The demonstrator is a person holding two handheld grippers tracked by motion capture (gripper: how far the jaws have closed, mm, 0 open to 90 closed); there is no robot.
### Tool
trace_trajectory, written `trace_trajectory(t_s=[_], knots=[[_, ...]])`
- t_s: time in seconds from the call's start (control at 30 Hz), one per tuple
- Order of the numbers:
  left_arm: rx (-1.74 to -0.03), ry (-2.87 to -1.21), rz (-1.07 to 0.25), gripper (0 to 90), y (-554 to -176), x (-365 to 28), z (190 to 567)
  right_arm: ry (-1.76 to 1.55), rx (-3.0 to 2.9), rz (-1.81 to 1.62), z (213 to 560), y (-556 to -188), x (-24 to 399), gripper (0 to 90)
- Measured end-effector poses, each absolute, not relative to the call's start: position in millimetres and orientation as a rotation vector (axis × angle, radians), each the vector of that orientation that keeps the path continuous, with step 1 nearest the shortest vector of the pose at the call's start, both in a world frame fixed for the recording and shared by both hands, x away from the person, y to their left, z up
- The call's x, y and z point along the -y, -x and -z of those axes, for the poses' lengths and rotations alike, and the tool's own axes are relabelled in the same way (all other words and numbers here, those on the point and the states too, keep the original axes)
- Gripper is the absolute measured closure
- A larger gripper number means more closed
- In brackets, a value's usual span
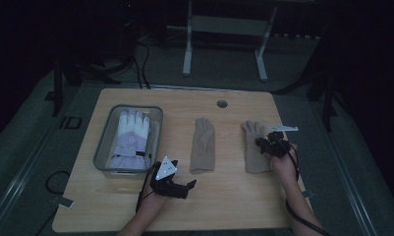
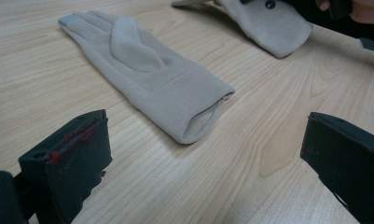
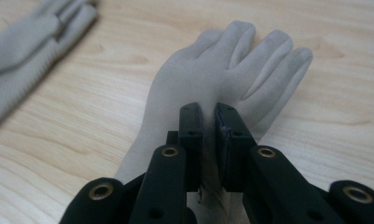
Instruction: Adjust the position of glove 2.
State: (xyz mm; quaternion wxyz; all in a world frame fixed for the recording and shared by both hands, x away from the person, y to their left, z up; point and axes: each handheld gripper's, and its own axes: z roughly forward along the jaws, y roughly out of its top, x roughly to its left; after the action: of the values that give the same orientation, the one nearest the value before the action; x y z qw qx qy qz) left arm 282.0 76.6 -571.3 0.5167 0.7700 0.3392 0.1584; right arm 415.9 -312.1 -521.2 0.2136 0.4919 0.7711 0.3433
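Observation:
Two beige gloves lie flat on the wooden table. The centre glove [image 1: 203,145] [image 2: 147,70] has its fingers pointing away and its open cuff towards me. My left gripper [image 1: 187,187] [image 2: 203,158] hovers low over the table just short of that cuff, jaws wide apart with nothing between them. The right glove [image 1: 253,147] [image 3: 231,65] lies near the table's right side. My right gripper [image 1: 264,142] [image 3: 209,109] sits on its palm, jaws shut on a pinch of the fabric. The right glove's cuff [image 2: 268,23] also appears in the left gripper view.
A grey bin [image 1: 103,142] at the table's left holds a white and lavender padded glove [image 1: 130,137]. A cable hole [image 1: 222,103] sits near the far edge. A white desk frame [image 1: 224,39] stands on the floor beyond. The room is dim.

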Motion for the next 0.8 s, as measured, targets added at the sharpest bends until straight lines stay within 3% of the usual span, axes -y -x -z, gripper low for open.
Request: trace_trajectory(t_s=[0.43, 0.8], knots=[[-0.816, -1.849, -0.382, 1.7, -282.3, -77.0, 571.1, -1.376, -2.021, -1.065, 475.2, -410.7, 297.6, 81.9], [-0.809, -1.856, -0.391, 1.7, -281.9, -77.7, 571.0, -1.358, -2.009, -1.127, 455.7, -410.4, 264.2, 81.9]])
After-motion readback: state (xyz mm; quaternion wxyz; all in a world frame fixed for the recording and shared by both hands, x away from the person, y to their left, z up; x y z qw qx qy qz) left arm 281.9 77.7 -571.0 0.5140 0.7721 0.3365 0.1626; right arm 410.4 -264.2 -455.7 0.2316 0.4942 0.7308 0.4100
